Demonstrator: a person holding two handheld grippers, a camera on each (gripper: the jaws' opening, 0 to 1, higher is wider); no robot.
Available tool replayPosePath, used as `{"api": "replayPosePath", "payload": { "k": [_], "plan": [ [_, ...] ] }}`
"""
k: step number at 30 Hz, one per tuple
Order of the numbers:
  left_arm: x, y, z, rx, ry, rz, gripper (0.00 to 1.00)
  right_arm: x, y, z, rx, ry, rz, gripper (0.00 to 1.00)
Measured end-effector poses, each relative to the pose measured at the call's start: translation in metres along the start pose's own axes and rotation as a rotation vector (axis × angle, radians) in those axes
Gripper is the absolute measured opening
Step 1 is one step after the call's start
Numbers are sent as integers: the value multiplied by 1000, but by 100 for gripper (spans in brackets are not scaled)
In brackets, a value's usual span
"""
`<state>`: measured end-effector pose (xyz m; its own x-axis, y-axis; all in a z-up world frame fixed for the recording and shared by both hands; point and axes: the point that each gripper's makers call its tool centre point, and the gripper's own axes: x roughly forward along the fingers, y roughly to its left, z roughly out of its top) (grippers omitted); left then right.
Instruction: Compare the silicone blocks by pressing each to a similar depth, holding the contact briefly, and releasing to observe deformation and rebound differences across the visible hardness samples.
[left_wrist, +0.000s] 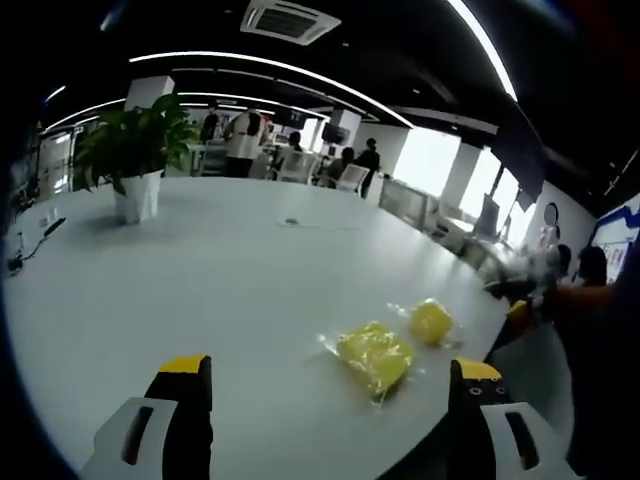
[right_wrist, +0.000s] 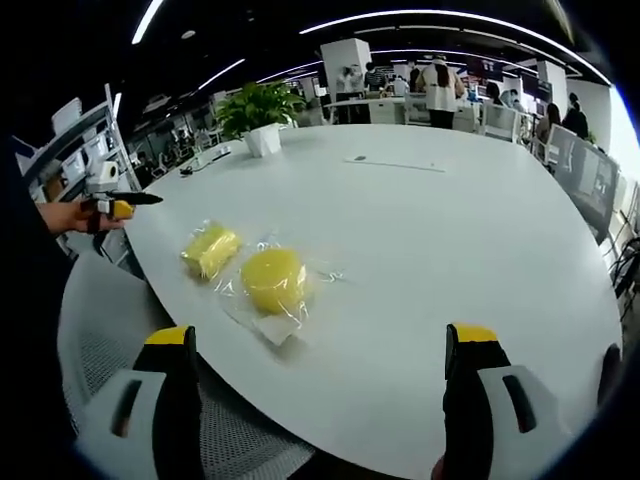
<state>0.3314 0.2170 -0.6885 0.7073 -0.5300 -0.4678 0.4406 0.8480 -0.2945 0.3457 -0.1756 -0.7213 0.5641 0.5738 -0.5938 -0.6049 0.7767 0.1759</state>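
**Both grippers wide apart above the table, two yellow blocks untouched**

In the left gripper view my left gripper (left_wrist: 330, 385) hangs over the white table (left_wrist: 220, 290) with its yellow-tipped jaws spread wide and nothing between them. The two yellow silicone blocks lie in clear wrappers at about 4 o'clock from the middle of the view: the larger block (left_wrist: 373, 356) sits nearer the jaws, and the smaller block (left_wrist: 431, 321) lies just beyond it, toward 3 o'clock, near the table edge. A potted plant (left_wrist: 138, 150) stands at 10 o'clock, with people beyond it at 12 o'clock.

In the right gripper view my right gripper (right_wrist: 325, 365) also holds its jaws wide and empty over the same table (right_wrist: 430, 230). Here the rounder block (right_wrist: 274, 279) lies at about 7 o'clock from the middle, and the other block (right_wrist: 210, 249) just beside it toward 9 o'clock, both close to the near table edge. At 9 o'clock a hand holds the other gripper (right_wrist: 118, 205) off the table; I cannot tell its jaws there. The plant (right_wrist: 260, 112) stands at 11 o'clock
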Motion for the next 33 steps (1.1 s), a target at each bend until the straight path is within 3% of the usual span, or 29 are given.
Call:
{"api": "replayPosePath", "payload": {
  "k": [13, 27, 33],
  "plan": [
    [-5, 3, -5, -29, -9, 10, 100, -5, 1, 6, 9, -12, -5, 96],
    [-3, 2, 4, -47, -26, 0, 100, -8, 2, 5, 6, -17, -8, 96],
    [3, -10, 17, -78, -45, -28, 100, -12, 2, 1, 12, -14, -7, 96]
  ]
}}
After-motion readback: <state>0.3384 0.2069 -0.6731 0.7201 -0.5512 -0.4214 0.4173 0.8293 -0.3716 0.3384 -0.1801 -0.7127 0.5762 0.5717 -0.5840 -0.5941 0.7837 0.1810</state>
